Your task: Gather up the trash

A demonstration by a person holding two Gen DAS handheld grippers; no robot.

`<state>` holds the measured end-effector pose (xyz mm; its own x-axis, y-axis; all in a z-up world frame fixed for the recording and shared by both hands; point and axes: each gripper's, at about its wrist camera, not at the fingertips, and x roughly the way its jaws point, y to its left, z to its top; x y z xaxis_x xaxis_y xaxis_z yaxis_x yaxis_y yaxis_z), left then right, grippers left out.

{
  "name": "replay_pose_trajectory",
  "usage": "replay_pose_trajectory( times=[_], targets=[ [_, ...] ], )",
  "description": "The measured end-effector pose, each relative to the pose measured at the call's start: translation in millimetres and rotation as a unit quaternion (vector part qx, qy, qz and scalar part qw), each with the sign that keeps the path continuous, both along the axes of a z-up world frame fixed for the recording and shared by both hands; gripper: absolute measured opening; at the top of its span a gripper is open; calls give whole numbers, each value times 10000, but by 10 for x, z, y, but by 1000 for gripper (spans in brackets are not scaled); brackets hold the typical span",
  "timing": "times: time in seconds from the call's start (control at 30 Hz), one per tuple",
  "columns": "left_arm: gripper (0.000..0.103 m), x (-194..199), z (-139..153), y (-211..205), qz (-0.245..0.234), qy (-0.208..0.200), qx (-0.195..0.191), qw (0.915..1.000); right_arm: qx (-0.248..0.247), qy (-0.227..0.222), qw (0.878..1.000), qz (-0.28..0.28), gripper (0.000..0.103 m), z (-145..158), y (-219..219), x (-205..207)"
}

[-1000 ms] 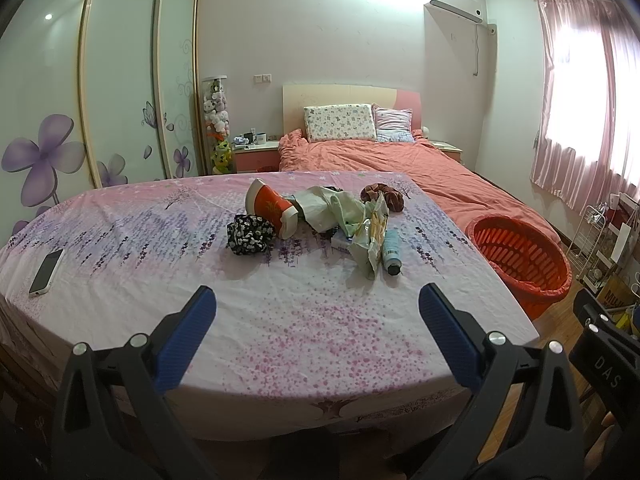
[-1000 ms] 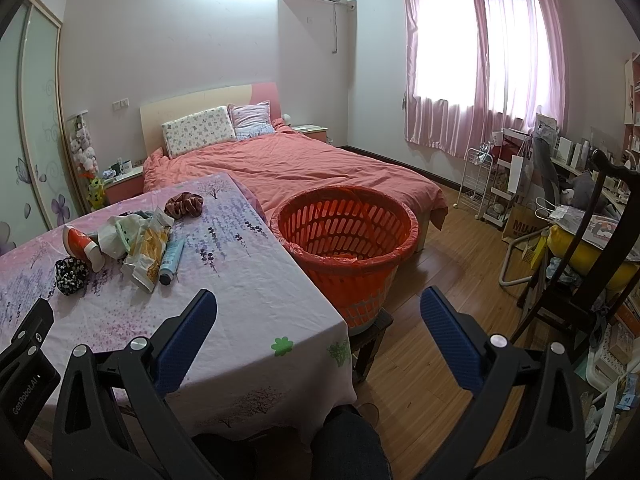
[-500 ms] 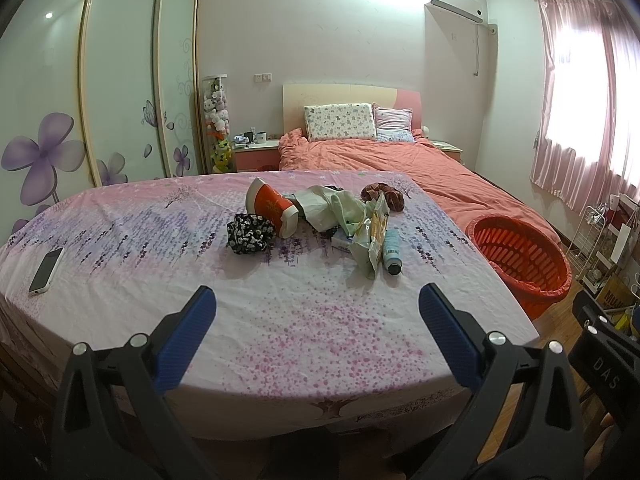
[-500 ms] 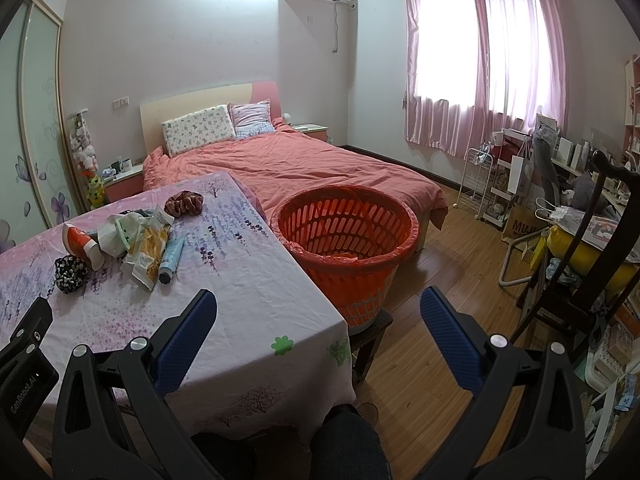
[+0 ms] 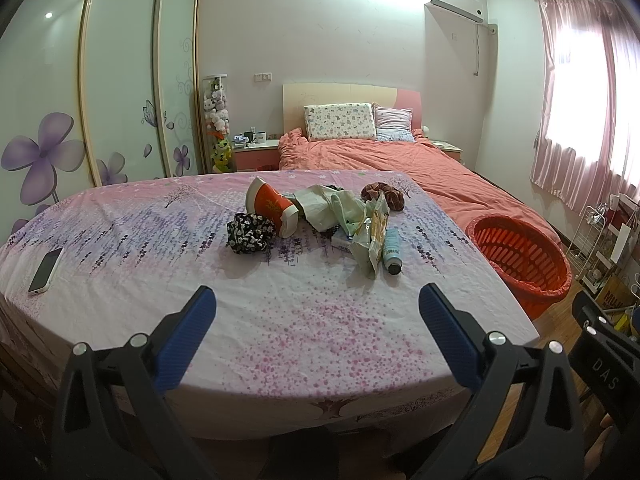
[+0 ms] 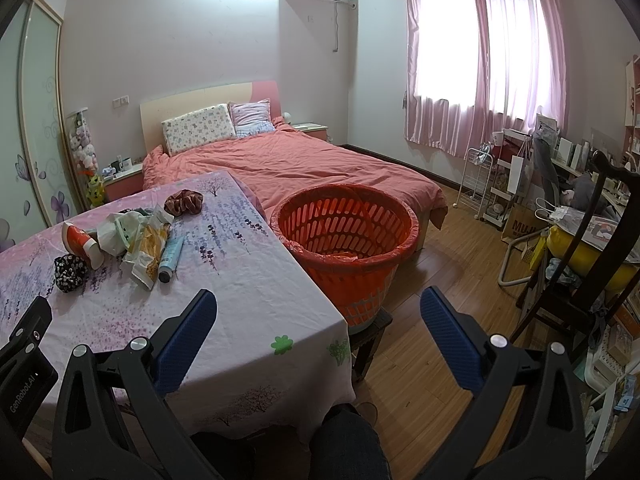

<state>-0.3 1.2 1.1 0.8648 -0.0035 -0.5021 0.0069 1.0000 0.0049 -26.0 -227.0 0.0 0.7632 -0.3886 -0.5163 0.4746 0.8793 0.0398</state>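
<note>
One red cup (image 5: 269,205), two scrunchies (image 5: 250,233), one tube (image 5: 391,249), one basket (image 5: 520,258), one phone (image 5: 45,269).

A bed (image 6: 288,164) with a coral cover stands against the white wall. Pink curtains (image 6: 484,56) glow with daylight above a wooden floor (image 6: 432,320).

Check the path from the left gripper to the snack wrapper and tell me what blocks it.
Nothing visible does. The left gripper hangs open over bare tablecloth, and the wrapper lies beyond it at the front of the pile. The tube lies close beside the wrapper on its right.
</note>
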Motion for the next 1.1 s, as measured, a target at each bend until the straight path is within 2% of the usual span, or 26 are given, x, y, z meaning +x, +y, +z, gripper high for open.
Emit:
replay_pose_trajectory(
  times=[0.9,1.1],
  targets=[
    [99,7,23,12,4,39,-10,10000,3,29,10000,-2,101,-28,21,28],
    [99,116,-3,85,161,110,-20,9998,-14,65,9999,80,101,-25,10,125]
  ],
)
